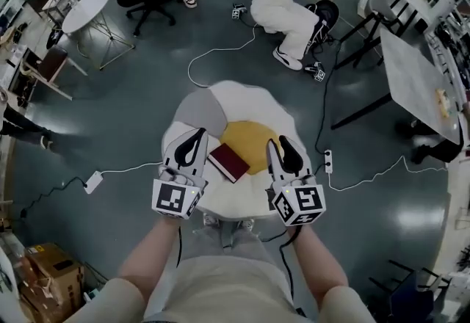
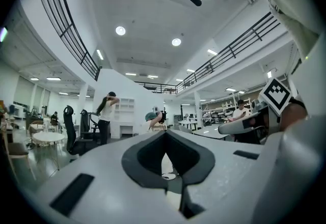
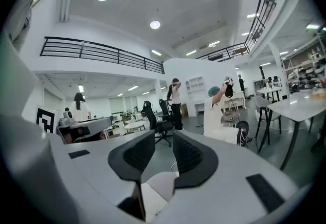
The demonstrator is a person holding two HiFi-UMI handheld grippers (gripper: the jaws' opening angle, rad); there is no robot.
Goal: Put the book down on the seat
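- Head view: only this view shows the book. It is dark red and lies flat on the white seat, at the edge of the yellow cushion.
- The book lies in the gap between the left hand-held gripper and the right hand-held gripper. Both forearms reach forward side by side.
- Each gripper carries a cube of black-and-white square markers; these patterns are the only print I can make out.
- Left gripper view: the left hand-held gripper points level across the hall, under the ceiling lights and a balcony railing. Its pad tips meet, clenched on nothing.
- Right gripper view: the right hand-held gripper tips slightly downward. Its pads stand apart with bare floor showing between them, so it is released and empty. A person in white crouches beyond.
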